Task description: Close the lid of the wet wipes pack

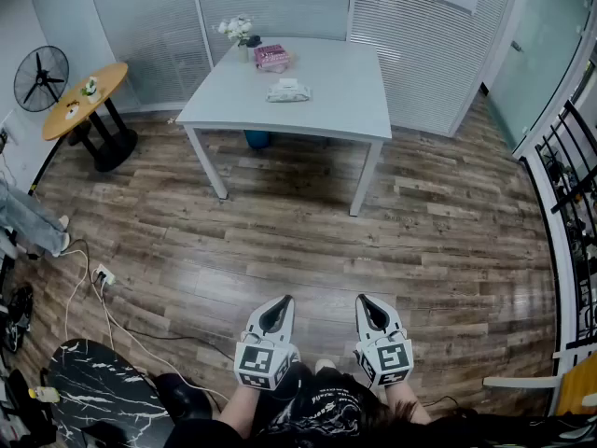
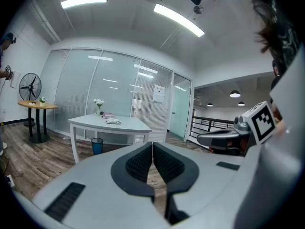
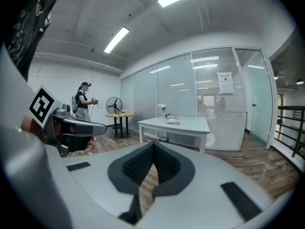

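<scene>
The wet wipes pack point(image 1: 288, 91) lies flat on a white table point(image 1: 340, 96) across the room, well apart from both grippers. It sits a little left of the tabletop's middle, toward the far half. It is a soft, pale grey-white pouch, wider than it is deep, with crumpled edges. A brighter white patch shows on its top, on the far side. At this range I cannot tell whether that patch is the lid, or whether the lid stands open or lies flat.

Behind the pouch, nearer the table's far edge, sits a pink pack point(image 1: 272, 58). A vase of white flowers point(image 1: 239, 32) stands just beside it. A blue bin point(image 1: 256, 139) shows under the table on the wood floor point(image 1: 308, 250).

The left gripper point(image 1: 284, 300) and the right gripper point(image 1: 362, 299) are held side by side low in the head view, close to the person's body, both aimed toward the table. Each gripper's own view shows its ribbed black pads pressed together at the tips. Both are clenched, with nothing between the jaws, only floor beyond them.

To the left stand a round wooden table point(image 1: 89, 96) and a fan point(image 1: 41, 77). In the right gripper view, another person point(image 3: 84, 101) stands beside that fan.
</scene>
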### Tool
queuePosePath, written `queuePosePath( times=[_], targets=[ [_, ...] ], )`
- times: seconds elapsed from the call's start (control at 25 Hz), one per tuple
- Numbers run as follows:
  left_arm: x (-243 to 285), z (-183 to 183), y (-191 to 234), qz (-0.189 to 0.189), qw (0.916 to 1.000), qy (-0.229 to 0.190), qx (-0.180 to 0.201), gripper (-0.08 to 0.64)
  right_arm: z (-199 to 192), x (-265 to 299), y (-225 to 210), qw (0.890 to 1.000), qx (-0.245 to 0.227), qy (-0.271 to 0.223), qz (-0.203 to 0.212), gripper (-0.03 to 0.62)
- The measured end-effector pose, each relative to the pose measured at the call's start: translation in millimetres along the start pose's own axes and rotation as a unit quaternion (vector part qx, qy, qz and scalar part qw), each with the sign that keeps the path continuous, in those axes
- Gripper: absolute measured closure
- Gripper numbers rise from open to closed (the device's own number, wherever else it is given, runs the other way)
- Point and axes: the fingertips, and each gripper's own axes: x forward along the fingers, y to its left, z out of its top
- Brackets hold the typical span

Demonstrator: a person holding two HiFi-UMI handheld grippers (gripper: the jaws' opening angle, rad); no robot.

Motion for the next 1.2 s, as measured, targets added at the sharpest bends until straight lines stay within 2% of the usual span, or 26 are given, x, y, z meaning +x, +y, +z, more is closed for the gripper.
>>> queuePosePath(
  times=[0.32,0.52,0.68,0.84,1.08,1.2],
  targets=[
    [5.2,7.7,26.4,-0.009,0.9999,-0.005,0.006,0.549,9.9,25.9,15.8,1.000,-0.004,-0.011,-0.006,0.594],
    [9.0,8.2,48.7,-0.018,0.9998,-0.010,0.006,0.549,16.2,37.7,19.9,0.999,0.012,-0.029,-0.020,0.594],
    [11.0,10.3,61.7,-0.021,0.9997,-0.012,0.003,0.549,12.9,47.1,24.0,0.999,0.022,-0.022,-0.027,0.594],
    [17.1,16.3,70.4,-0.016,0.9997,-0.016,0.004,0.549,4.9,62.5,28.0,1.000,0.006,0.002,-0.009,0.594],
    [46.9,16.2,86.4,0.005,1.0000,-0.006,0.002,0.549,11.0,103.3,15.5,1.000,-0.002,-0.002,0.023,0.594],
    [73.4,21.4,89.8,0.014,0.9999,-0.003,0.000,0.549,19.3,126.0,-5.9,0.999,-0.010,-0.006,0.036,0.594]
  ],
)
